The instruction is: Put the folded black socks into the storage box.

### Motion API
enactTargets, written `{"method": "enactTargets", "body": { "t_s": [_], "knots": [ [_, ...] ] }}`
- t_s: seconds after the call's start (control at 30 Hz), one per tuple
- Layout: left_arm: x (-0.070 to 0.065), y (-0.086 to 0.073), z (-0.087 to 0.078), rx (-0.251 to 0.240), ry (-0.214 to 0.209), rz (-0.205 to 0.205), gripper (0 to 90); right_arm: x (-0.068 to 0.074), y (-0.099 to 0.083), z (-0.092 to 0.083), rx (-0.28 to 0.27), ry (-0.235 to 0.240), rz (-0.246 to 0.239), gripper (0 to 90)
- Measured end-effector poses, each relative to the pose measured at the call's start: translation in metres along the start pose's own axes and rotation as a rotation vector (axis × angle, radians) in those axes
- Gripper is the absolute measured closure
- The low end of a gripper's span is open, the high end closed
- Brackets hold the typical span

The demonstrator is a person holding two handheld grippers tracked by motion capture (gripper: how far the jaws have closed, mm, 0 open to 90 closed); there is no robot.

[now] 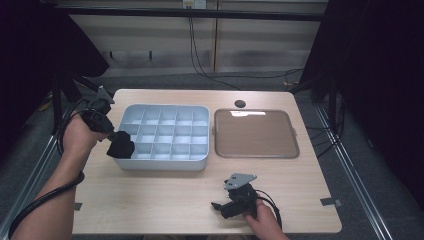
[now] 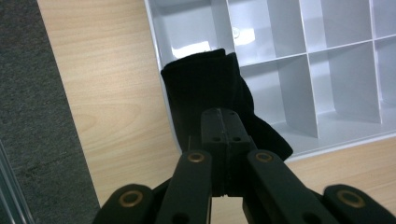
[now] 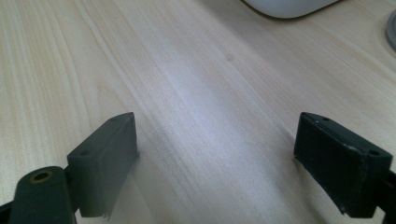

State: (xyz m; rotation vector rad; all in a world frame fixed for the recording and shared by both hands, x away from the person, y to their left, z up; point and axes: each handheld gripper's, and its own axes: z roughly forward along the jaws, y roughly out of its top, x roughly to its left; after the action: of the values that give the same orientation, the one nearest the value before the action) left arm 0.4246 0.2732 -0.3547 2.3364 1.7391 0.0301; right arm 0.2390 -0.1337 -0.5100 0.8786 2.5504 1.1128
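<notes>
Pinching black cloth (image 2: 210, 88) in left gripper (image 2: 223, 128) jaws, over tray (image 2: 299, 56) edge.

Left claw (image 2: 223, 122) clamped tight on black ribbed fabric piece (image 2: 205, 88), draped over near-left corner of grey plastic compartment tray (image 2: 327, 70); light wood worktop (image 2: 107, 93) beneath.

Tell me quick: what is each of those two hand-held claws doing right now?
Left gripper: shut on a folded black cloth, at the corner of the grey plastic compartment tray.
Right gripper: open, holding nothing, over the wooden table.

Black fingers (image 3: 109, 163), brass pivots, black cable (image 1: 42, 200)
</notes>
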Motion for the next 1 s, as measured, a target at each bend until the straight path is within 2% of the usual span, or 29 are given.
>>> {"method": "enactTargets", "body": {
  "t_s": [0.3, 1.0],
  "knots": [
    [0.003, 0.000, 0.008, -0.002, 0.012, -0.003, 90.0, 0.000, 0.000, 0.000, 0.000, 0.000, 0.000, 12.9],
    [-0.002, 0.003, 0.039, 0.034, -0.013, -0.001, 90.0, 0.000, 0.000, 0.000, 0.000, 0.000, 0.000, 12.9]
  ]
}}
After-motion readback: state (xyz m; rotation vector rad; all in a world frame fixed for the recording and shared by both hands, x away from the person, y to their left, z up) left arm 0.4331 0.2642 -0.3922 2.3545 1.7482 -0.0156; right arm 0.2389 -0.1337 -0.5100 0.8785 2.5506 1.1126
